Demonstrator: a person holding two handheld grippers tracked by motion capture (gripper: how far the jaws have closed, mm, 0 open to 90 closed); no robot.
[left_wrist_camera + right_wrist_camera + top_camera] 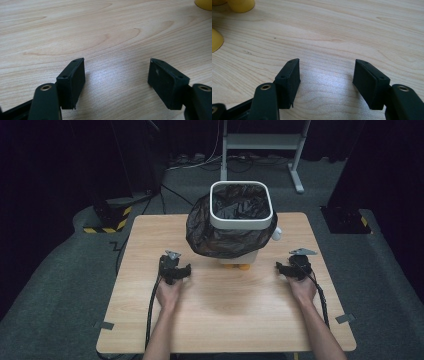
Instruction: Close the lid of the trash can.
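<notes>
A white square bin [241, 224] stands at the far middle of the wooden table [225, 320]. Its black bag [220, 237] lines the inside and drapes over the outside, bulging toward the left. Yellow feet [236, 266] show under the bin, and again as yellow feet [203, 3] at the top right of the left gripper view and yellow feet [240, 5] at the top left of the right gripper view. My left gripper [175, 269] [116, 75] rests low over the table left of the bin, open and empty. My right gripper [294, 268] [326, 75] sits to the bin's right, open and empty too.
A small white knob [276, 234] sticks out at the bin's right side. Beyond the table, a white metal stand [260, 142] and cables lie on the grey floor. Yellow-black striped bases [107, 222] sit at the far left. Cables trail from both grippers toward the near edge.
</notes>
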